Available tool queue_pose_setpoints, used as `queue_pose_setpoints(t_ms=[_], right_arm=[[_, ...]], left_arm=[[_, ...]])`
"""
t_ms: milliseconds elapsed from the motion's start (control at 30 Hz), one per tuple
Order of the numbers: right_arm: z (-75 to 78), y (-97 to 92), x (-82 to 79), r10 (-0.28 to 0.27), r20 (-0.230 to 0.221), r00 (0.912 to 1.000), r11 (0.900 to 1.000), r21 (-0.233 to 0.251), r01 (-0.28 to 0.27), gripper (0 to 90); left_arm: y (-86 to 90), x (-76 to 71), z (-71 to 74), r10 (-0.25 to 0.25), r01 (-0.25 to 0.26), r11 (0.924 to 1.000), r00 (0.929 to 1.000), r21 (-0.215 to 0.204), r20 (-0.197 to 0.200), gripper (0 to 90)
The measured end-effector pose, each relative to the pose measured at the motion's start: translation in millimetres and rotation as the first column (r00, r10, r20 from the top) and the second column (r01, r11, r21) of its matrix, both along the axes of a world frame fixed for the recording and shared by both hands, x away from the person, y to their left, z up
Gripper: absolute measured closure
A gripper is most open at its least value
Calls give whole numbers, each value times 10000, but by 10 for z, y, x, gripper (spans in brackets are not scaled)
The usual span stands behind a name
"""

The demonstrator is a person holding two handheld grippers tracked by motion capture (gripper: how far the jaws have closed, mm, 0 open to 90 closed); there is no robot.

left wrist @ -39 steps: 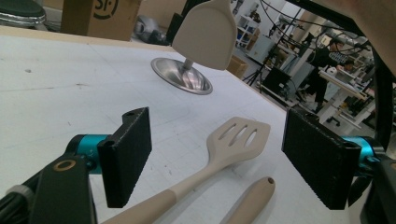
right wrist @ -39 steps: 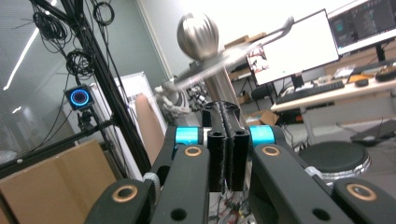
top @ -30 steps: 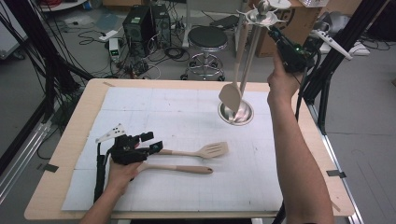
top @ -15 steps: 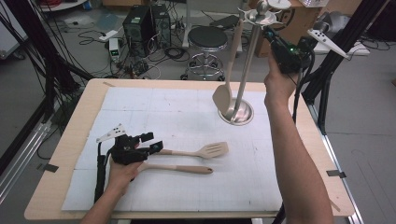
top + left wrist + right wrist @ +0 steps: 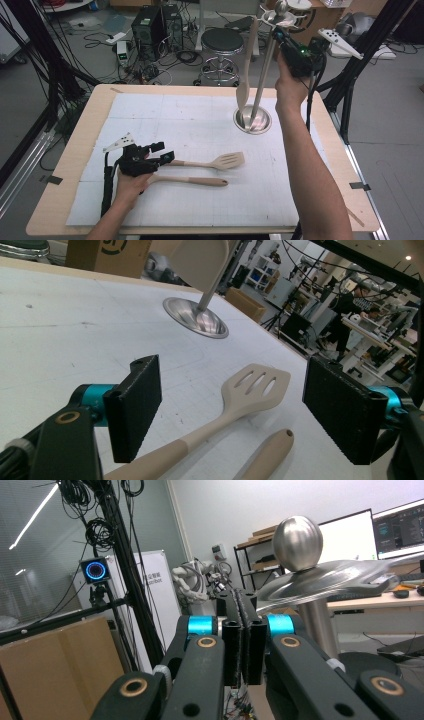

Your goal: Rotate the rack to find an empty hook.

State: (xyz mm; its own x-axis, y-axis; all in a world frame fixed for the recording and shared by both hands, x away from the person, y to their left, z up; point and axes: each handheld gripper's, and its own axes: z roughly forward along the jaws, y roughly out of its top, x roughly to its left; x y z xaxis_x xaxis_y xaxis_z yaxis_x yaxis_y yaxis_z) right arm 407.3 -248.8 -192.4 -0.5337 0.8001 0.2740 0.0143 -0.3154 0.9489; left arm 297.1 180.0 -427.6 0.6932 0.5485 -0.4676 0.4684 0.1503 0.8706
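Right tongs (image 5: pixel 286 41) are clenched empty by the rack (image 5: pixel 260 75) top, where a spatula (image 5: pixel 245 75) hangs; a bump could unhook it. Left tongs (image 5: pixel 232 410) gape around the slotted turner (image 5: pixel 235 400) on the table (image 5: pixel 200 90); closing off-centre could skid it

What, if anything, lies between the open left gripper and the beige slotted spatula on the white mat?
Nothing visible. The beige slotted spatula lies flat with its handle running between the open jaws of the left gripper. The plain beige handle lies beside it, not across it.
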Motion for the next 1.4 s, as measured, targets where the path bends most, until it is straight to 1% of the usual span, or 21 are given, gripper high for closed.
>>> queue_pose_setpoints(t_ms=[133,200,300,367,400,433,500,533,600,633,700,833,967,1033,1133,1167,1200,1233,1267,1333,1400], right_arm=[[12,63,19,83,57,9999,10000,-44,-83,900],[31,112,24,171,86,9998,9997,-202,-169,900],[63,166,38,141,62,9999,9990,-428,-138,900],[72,166,27,123,113,9999,9995,-302,-119,900],[66,156,5,130,131,9998,9998,-159,-128,900],[54,149,-18,152,162,9998,9998,-147,-150,900],[24,124,-53,81,245,9997,9995,-307,-74,900],[-2,98,-71,25,235,9997,9994,-333,-17,900],[-35,43,-102,-141,204,9997,9997,-220,146,900],[-45,11,-108,-230,276,9994,9996,-144,234,900],[-43,-49,-131,-368,200,9991,9993,-22,368,899],[-25,-158,-141,-633,255,9977,9980,28,633,900],[-77,-276,-108,-900,-5,9959,9957,228,900,900],[-136,-332,-85,-973,-184,9951,9951,143,976,900],[-245,-410,-21,-1261,-551,9905,9920,-46,1260,900],[-270,-448,2,-1289,-767,9887,9916,5,1293,900],[-283,-488,23,-1327,-853,9875,9910,91,1339,900],[-282,-518,37,-1351,-828,9874,9899,312,1381,900],[-273,-544,46,-1367,-796,9874,9893,403,1402,900],[-225,-604,74,-1392,-734,9875,9876,625,1439,900],[-176,-639,103,-1416,-684,9876,9875,596,1457,900]], left_arm=[[8,-1,4,-5,5,10000,10000,-24,31,243],[10,-2,3,-19,19,10000,10000,-1,23,243],[21,-5,2,-54,53,10000,10000,51,25,243],[25,-9,4,-26,26,10000,10000,21,4,243],[25,-11,5,-23,23,10000,10000,-15,19,243],[26,-13,5,-48,48,10000,10000,-2,29,243],[23,-14,1,-62,62,10000,10000,20,23,243],[18,-13,-1,-49,49,10000,10000,15,25,243],[15,-16,1,-80,79,10000,10000,38,52,243],[11,-22,5,-60,60,10000,10000,10,39,243],[11,-22,8,-84,84,10000,9999,17,79,244],[10,-21,6,-83,83,10000,9999,36,60,243],[14,-27,9,-76,75,10000,10000,15,65,243],[10,-26,8,-54,54,10000,10000,-31,55,243],[5,-29,10,-96,96,10000,9999,-4,48,243],[5,-30,10,-119,119,9999,9999,6,54,243],[3,-30,9,-124,124,9999,9999,0,57,244],[2,-28,8,-137,137,9999,9999,20,66,244],[2,-23,3,-127,127,9999,9999,104,78,243],[5,-23,-2,-93,93,9999,9999,80,43,243],[5,-29,1,-81,81,10000,10000,46,33,244]])
